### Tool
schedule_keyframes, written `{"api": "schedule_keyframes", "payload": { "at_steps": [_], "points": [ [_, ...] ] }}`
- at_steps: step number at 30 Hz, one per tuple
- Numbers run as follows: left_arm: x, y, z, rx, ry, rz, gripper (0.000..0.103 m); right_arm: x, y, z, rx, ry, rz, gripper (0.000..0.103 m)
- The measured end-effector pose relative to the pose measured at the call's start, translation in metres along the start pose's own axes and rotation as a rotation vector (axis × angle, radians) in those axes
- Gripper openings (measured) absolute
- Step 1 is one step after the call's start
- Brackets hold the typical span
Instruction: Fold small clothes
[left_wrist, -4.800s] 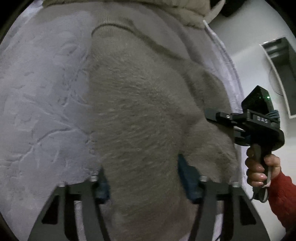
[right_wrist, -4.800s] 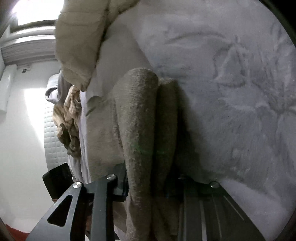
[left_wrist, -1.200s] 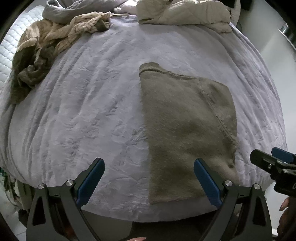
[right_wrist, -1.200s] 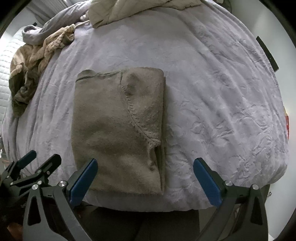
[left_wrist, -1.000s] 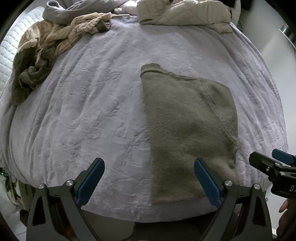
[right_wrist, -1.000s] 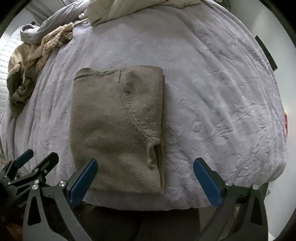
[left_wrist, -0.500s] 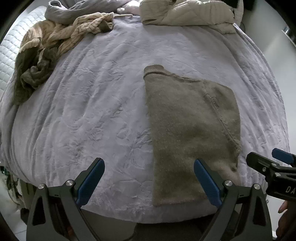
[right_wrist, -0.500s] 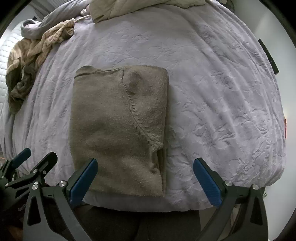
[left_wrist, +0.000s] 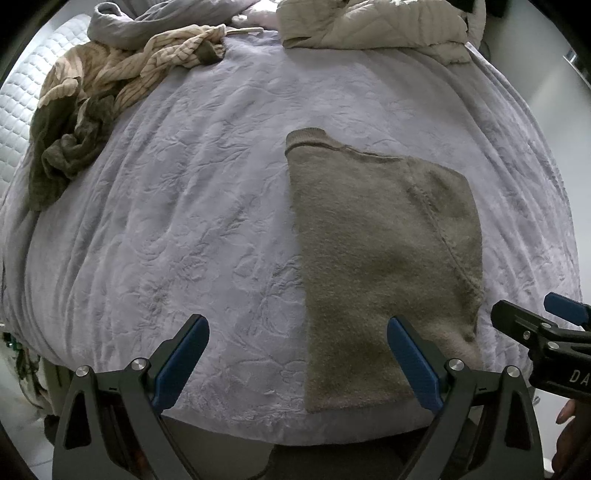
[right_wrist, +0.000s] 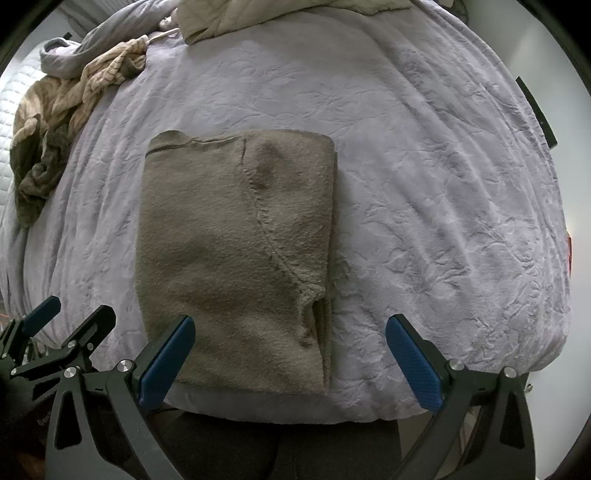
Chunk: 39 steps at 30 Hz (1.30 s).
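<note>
Sweater, brown and folded, lay flat on the purple blanket, close to the near edge of the bed. Both claws, the left claw and the right claw, hung wide open above that edge, holding nothing. More clothes sat piled at the far left corner.

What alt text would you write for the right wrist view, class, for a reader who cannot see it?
A folded grey-brown sweater lies flat on a lilac bedspread, near its front edge. The open right gripper hovers in front of it, empty, with the left gripper at lower left. Crumpled clothes sit at the far left.
</note>
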<state>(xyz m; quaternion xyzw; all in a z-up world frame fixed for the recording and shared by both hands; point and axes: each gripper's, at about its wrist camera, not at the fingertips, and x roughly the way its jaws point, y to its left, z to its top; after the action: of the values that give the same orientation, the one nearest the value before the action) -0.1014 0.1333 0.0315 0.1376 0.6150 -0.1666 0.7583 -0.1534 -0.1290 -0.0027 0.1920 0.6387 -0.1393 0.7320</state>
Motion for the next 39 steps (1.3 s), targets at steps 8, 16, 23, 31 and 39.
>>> {"api": "schedule_keyframes", "payload": {
  "at_steps": [8, 16, 23, 31, 39],
  "points": [
    [-0.0002, -0.0009, 0.0001, -0.002, 0.0, 0.002, 0.097, -0.0001, -0.0007, 0.0009, -0.004, -0.001, -0.001, 0.103],
    [-0.0008, -0.0024, -0.0003, -0.002, -0.001, 0.003, 0.097, -0.0002, -0.0008, 0.0014, -0.003, 0.0, -0.001, 0.103],
    [-0.0012, -0.003, -0.0004, -0.002, 0.0, 0.003, 0.097, -0.0002, -0.0007, 0.0012, -0.005, 0.0, -0.001, 0.103],
    [-0.0014, -0.0035, -0.0007, -0.003, 0.0, 0.004, 0.097, -0.0006, -0.0006, 0.0011, -0.004, -0.001, -0.002, 0.103],
    [-0.0035, -0.0041, 0.0002, 0.003, -0.003, 0.011, 0.097, -0.0005, -0.0012, 0.0009, -0.004, -0.001, -0.001, 0.103]
  ]
}}
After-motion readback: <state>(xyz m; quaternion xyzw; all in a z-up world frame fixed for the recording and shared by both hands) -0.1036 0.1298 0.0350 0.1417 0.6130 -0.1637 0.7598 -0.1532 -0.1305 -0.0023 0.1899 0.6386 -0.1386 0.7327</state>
